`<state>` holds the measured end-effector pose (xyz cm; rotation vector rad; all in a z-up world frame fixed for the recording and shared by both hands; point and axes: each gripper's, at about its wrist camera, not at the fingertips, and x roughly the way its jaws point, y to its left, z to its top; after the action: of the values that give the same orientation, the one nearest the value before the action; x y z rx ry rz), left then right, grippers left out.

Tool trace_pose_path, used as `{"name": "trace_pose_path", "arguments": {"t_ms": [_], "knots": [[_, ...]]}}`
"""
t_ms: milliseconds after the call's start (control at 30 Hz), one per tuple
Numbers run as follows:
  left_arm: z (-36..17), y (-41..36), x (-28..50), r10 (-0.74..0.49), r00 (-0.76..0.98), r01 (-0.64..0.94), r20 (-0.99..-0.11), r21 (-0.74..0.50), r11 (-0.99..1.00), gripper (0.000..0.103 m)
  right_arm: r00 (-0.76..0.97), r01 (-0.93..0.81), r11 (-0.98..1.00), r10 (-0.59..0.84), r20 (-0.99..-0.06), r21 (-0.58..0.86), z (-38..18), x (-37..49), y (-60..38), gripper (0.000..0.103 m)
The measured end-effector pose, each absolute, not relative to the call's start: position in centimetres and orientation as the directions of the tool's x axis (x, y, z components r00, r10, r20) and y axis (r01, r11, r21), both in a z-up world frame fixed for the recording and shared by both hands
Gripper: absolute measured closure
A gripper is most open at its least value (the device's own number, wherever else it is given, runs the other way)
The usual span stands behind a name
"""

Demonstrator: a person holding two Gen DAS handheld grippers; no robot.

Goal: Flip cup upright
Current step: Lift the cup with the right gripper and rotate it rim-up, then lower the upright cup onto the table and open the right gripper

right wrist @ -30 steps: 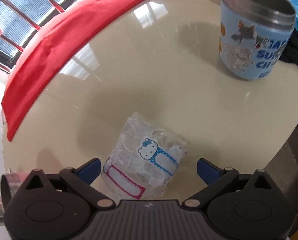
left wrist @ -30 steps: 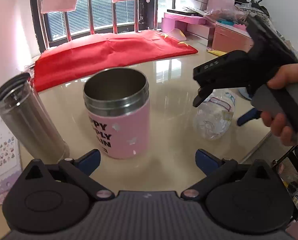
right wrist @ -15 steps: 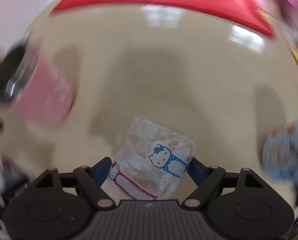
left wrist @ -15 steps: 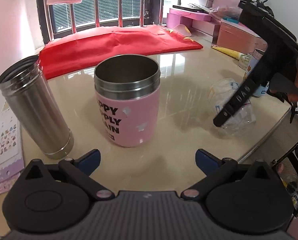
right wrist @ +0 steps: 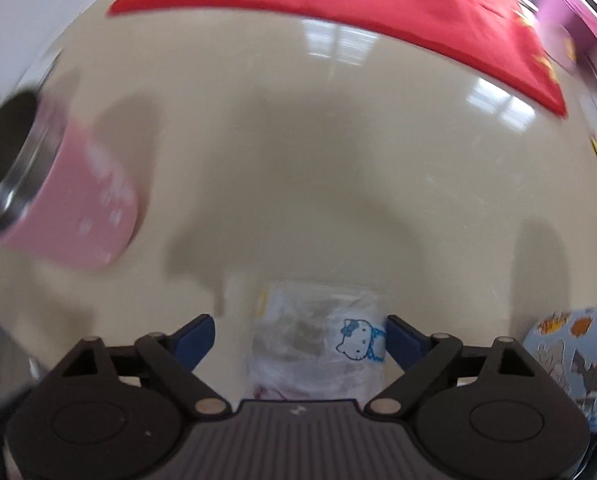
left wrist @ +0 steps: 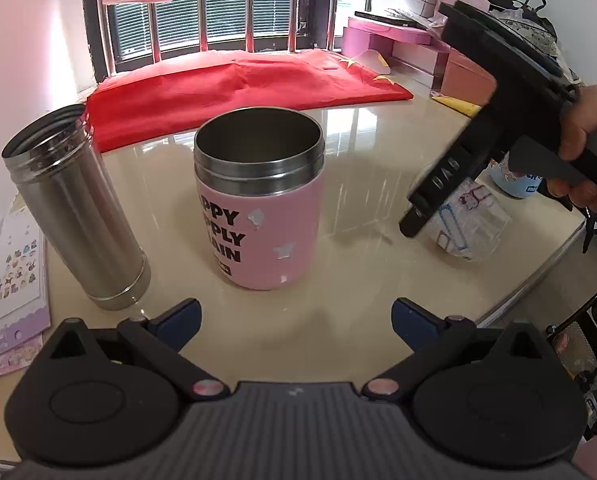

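A clear plastic cup (right wrist: 318,340) with Hello Kitty stickers sits between my right gripper's (right wrist: 300,338) blue fingers. The right finger touches its side; a gap shows at the left finger. In the left wrist view the same cup (left wrist: 472,226) is at the table's right, held tilted, with the right gripper's black body (left wrist: 494,120) over it. My left gripper (left wrist: 294,318) is open and empty, low in front of the upright pink steel cup (left wrist: 258,200).
A tall steel flask (left wrist: 74,216) stands left of the pink cup. A red flag cloth (left wrist: 238,88) covers the table's far side. A blue cartoon cup (right wrist: 570,364) stands to the right. Sticker sheets (left wrist: 14,292) lie at the left edge. The table edge (left wrist: 538,276) runs close at right.
My right gripper closed in around the clear cup and swung, so its view turned from the blue cup toward the pink cup. The clear cup tilted. The left gripper moved little.
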<state>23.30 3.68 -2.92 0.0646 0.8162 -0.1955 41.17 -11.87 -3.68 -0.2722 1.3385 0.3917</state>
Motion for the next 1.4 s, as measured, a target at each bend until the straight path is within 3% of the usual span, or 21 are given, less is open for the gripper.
{"name": "trace_pose_path", "arguments": {"t_ms": [200,233,300,500,667,767,867,967,1200,1400], "knots": [[-2.9,3.7,23.3,-0.152,0.668,0.199,-0.728,-0.023,0.980,0.000,0.179,-0.295,0.955,0.093,-0.979,0.037,-4.4,41.9,-13.2,0.015],[-2.9,3.6,23.3,-0.153,0.668,0.199,-0.728,-0.023,0.980,0.000,0.183,-0.288,0.957,0.091,-0.979,0.035,-4.3,41.9,-13.0,0.018],[-2.9,3.6,23.3,-0.151,0.667,0.195,-0.730,-0.025,0.980,0.000,0.187,-0.291,0.956,0.094,-0.978,0.036,-4.3,42.0,-13.2,0.036],[-2.6,3.9,23.1,-0.151,0.671,0.182,-0.726,-0.036,0.983,0.000,0.293,-0.345,0.935,0.196,-0.936,0.088,-2.7,40.1,-15.1,0.041],[-1.9,3.9,22.6,-0.143,0.687,0.151,-0.712,-0.052,0.987,0.000,0.566,-0.387,0.917,0.315,-0.761,0.092,0.6,35.3,-18.1,0.041],[-1.7,3.6,22.2,-0.136,0.703,0.129,-0.698,-0.063,0.990,0.000,0.727,-0.414,0.910,0.353,-0.589,0.035,1.1,32.1,-19.1,0.041],[-1.4,2.9,21.8,-0.126,0.727,0.116,-0.675,-0.061,0.991,0.000,0.812,-0.417,0.907,0.398,-0.428,0.054,-0.3,30.2,-20.1,0.041],[-0.9,2.5,21.3,-0.118,0.750,0.100,-0.651,-0.065,0.993,0.000,0.862,-0.390,0.920,0.382,-0.333,0.044,-2.0,29.7,-20.4,0.041],[-0.4,2.1,20.5,-0.066,0.764,0.041,-0.642,-0.054,0.998,0.000,0.902,-0.372,0.928,0.361,-0.236,-0.001,-5.7,29.8,-19.3,0.041],[-0.6,2.4,19.8,-0.038,0.759,0.009,-0.650,-0.048,0.999,0.000,0.890,-0.375,0.927,0.362,-0.278,0.006,-6.6,30.7,-18.5,0.038]]}}
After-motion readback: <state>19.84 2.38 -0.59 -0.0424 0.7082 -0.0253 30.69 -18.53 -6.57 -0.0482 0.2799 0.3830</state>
